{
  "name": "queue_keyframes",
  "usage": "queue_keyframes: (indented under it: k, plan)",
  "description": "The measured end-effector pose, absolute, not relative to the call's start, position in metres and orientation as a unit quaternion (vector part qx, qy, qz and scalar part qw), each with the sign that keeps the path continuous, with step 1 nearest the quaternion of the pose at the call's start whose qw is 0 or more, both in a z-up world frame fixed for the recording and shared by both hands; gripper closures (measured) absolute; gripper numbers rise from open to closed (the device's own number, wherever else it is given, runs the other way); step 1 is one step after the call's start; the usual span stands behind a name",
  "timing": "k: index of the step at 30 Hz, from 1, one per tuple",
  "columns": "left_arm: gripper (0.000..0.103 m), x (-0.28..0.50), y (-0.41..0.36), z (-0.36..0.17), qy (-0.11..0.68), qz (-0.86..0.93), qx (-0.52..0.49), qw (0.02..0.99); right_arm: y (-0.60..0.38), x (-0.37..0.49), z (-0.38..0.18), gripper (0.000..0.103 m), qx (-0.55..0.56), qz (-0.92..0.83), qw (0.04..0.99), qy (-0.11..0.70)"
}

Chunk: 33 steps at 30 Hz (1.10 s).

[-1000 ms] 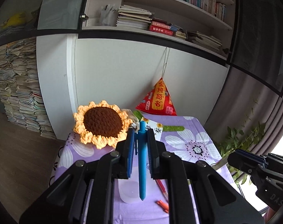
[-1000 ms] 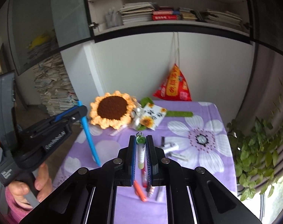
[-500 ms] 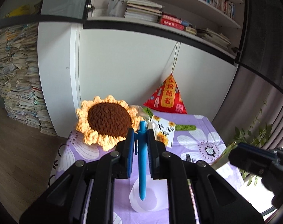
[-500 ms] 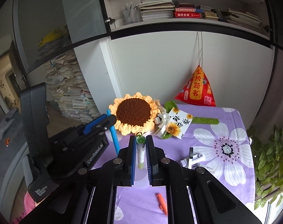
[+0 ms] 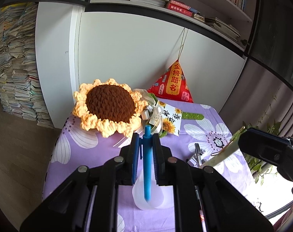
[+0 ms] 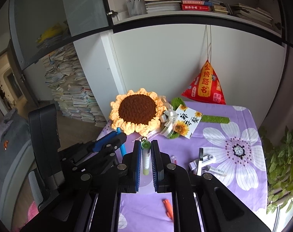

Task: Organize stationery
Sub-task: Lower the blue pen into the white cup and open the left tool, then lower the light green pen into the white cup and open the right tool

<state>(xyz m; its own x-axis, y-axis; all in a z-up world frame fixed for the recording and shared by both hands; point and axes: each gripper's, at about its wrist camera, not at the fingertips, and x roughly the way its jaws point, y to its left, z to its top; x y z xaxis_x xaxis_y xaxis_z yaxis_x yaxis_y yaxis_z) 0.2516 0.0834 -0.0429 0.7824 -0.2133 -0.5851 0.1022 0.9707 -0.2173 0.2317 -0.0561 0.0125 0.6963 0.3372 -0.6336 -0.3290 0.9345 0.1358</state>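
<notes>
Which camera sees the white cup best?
The left wrist view: the translucent white cup sits below the blue pen, its rim and wall visible. In the right wrist view, the tools hide it almost completely.

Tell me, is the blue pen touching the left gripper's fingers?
Touching. The left wrist view shows the blue pen squeezed upright between both fingers of the left gripper, no gap on either side.
</notes>
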Motion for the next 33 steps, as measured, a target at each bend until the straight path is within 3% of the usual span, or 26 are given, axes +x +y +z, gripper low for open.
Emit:
queue_keyframes:
  k: [13, 14, 17, 18, 23, 27, 33]
  plan:
    - [0.091, 0.25, 0.08, -0.044, 0.33, -0.095, -0.078, 0.936, -0.053, 0.234, 0.007, 0.092, 0.003, 0.183, 0.916, 0.356]
    - [0.089, 0.25, 0.08, -0.045, 0.333, -0.096, -0.078, 0.935, -0.052, 0.234, 0.006, 0.092, 0.003, 0.183, 0.916, 0.358]
    - [0.066, 0.25, 0.081, -0.046, 0.341, -0.102, -0.083, 0.931, -0.053, 0.235, 0.003, 0.092, 0.004, 0.181, 0.915, 0.361]
    - [0.062, 0.249, 0.082, -0.046, 0.339, -0.103, -0.085, 0.931, -0.053, 0.236, 0.003, 0.092, 0.004, 0.181, 0.914, 0.362]
    - [0.062, 0.238, 0.087, -0.036, 0.323, -0.091, -0.082, 0.938, -0.052, 0.238, 0.0, 0.092, 0.004, 0.181, 0.912, 0.368]
    - [0.051, 0.224, 0.099, -0.037, 0.315, -0.065, -0.084, 0.943, -0.047, 0.24, -0.001, 0.092, -0.002, 0.186, 0.91, 0.371]
    - [0.051, 0.197, 0.122, -0.046, 0.318, -0.04, -0.095, 0.943, -0.034, 0.247, -0.012, 0.092, -0.019, 0.186, 0.905, 0.382]
